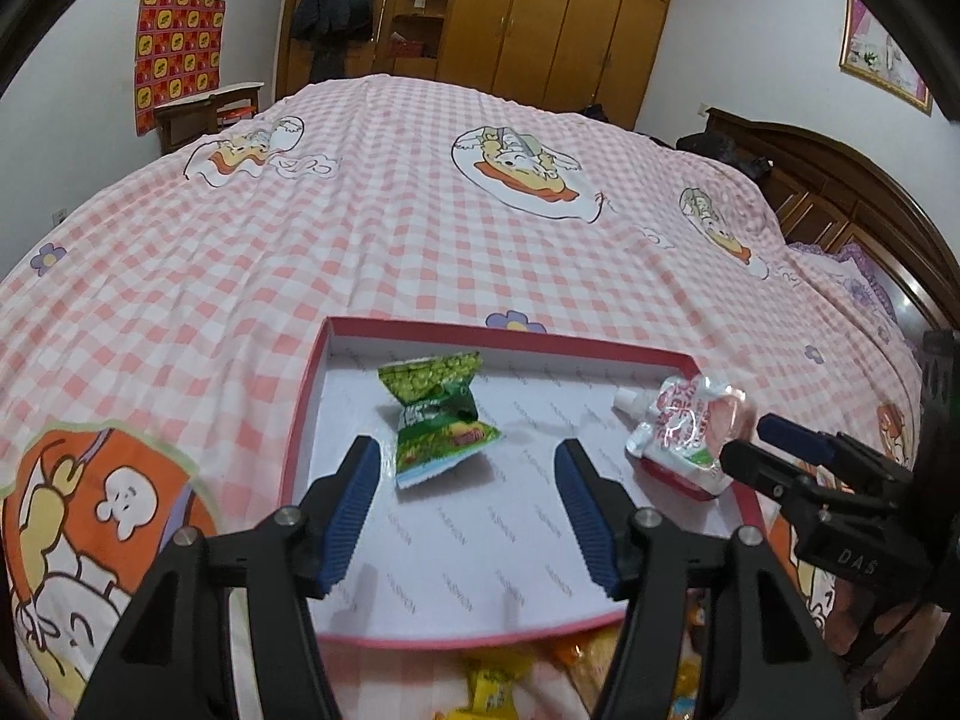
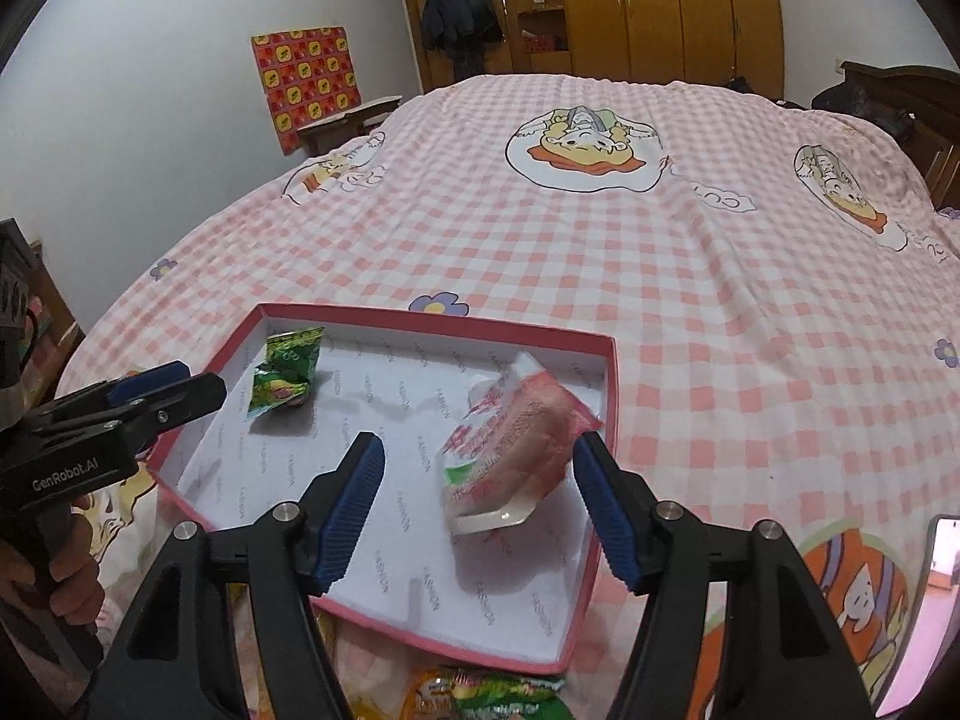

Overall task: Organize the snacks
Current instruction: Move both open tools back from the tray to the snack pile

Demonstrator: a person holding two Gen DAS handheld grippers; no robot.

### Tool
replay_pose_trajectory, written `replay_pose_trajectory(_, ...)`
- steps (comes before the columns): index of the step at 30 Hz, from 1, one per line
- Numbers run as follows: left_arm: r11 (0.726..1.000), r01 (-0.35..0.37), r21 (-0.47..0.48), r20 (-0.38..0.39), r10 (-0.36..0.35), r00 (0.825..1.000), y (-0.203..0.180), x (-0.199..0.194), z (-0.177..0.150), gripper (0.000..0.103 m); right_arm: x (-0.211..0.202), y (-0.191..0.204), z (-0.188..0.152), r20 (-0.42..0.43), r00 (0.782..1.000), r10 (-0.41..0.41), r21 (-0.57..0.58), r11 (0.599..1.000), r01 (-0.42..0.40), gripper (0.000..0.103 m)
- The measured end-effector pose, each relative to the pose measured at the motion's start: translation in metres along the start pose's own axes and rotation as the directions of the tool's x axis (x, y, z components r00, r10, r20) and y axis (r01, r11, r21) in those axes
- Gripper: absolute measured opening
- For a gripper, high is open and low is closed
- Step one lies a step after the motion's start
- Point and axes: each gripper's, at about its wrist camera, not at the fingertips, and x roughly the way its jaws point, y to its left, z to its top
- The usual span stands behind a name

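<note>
Snacks are lying in the red-rimmed tray (image 1: 300,396) on the bed: green packet (image 1: 441,420) far-left, soft spouted pouch (image 2: 510,450) right. Both are looking light, crinkly, slippery; sealed edges are offering best purchase. Left tongs (image 1: 468,510) and right tongs (image 2: 480,510) are standing wide, holding nothing.

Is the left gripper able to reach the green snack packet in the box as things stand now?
Probably yes. The left gripper is open, and the green packet lies in the pink box just ahead of its fingertips. Nothing sits between them; the white pouch is off to the right.
</note>
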Motion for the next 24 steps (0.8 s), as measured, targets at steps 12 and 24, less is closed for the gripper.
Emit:
replay_pose_trajectory(12, 1.000, -0.004, -0.001, -0.042, 0.004, 0.999, -0.004, -0.023, -0.024, 0.064, -0.030, -0.002, -0.023, 0.016, 1.000, 0.020, 0.018, 1.000, -0.020, 0.067)
replay_pose_trajectory(24, 1.000, 0.008, 0.028, -0.150, -0.003, 0.989, -0.007, -0.022, -0.065, 0.064, -0.038, -0.003, -0.061, -0.063, 0.998, 0.021, 0.025, 1.000, -0.019, 0.067)
